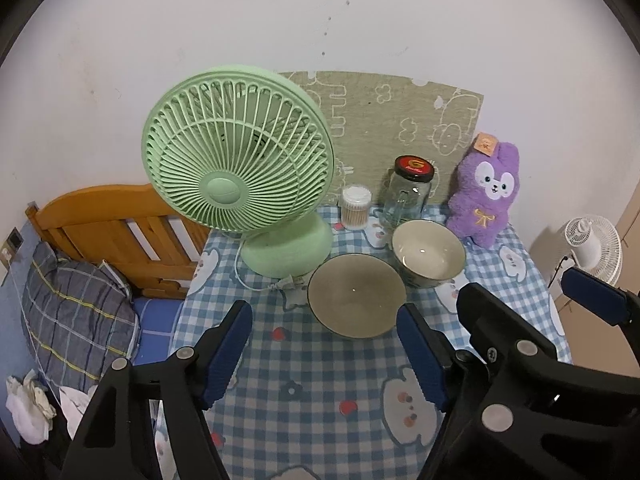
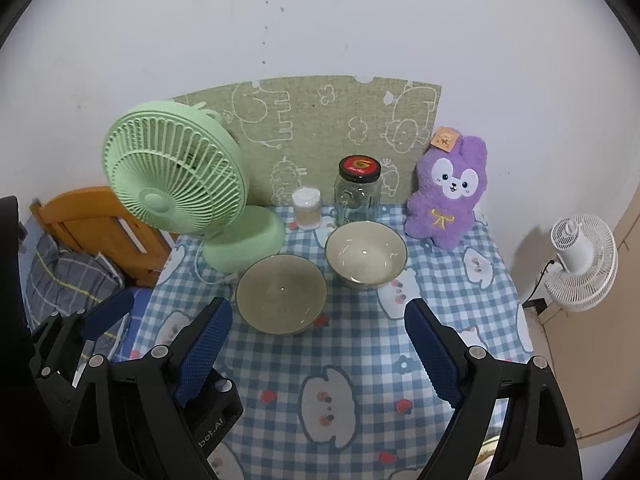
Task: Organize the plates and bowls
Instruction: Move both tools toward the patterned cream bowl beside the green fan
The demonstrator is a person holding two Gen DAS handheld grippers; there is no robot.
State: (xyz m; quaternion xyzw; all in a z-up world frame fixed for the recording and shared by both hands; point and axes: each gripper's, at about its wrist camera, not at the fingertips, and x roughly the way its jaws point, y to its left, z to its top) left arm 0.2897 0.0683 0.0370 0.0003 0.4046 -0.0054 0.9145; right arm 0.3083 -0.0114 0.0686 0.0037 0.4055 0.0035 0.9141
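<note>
Ahead of my grippers a plain white wall (image 1: 280, 20) rises behind the table's blue checked cloth (image 2: 360, 360), with a beige printed mat (image 2: 320, 120) leaning against it. Off to my left sits a wooden bed frame (image 1: 112, 224); to my right, a white fan (image 2: 580, 264), perhaps wall-mounted.

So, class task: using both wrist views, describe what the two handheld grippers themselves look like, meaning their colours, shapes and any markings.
Both the left gripper and the right gripper look alike: black, angular plastic frames with round silver pivot bolts, each carrying two long fingers faced with dark blue textured pads. In the right wrist view, the left gripper's black body shows white lettering, only partly readable, ending in "bot.AI". No cables, sleeves or hands are visible.
</note>
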